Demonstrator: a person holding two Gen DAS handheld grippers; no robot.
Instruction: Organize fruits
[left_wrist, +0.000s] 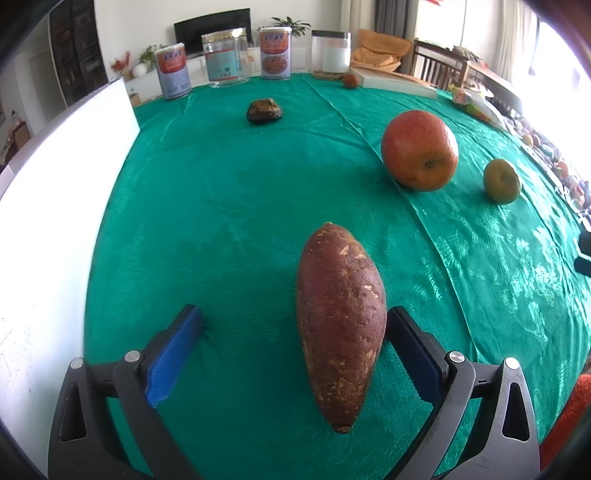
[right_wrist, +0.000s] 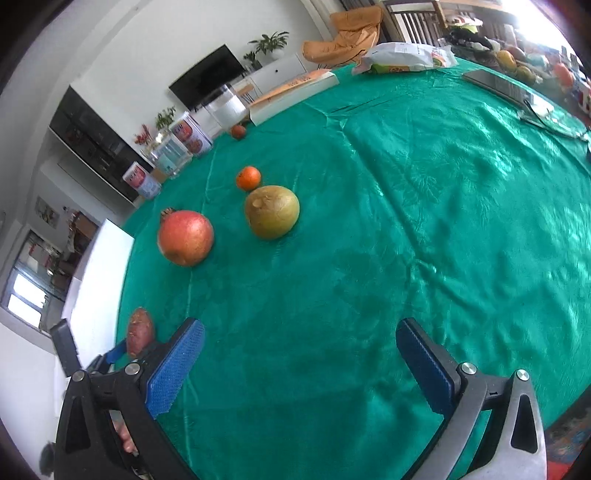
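Left gripper (left_wrist: 295, 343): spread around my sweet potato (left_wrist: 340, 325), not pinching.
Right gripper (right_wrist: 299, 362): spread, empty.
Left to do: pomegranate (right_wrist: 185, 238), pear (right_wrist: 272, 211) scattered.

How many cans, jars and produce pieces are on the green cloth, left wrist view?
Cans: 2
Jars: 2
Produce: 5
Total: 9 (blurred clutter at the right edge not counted)
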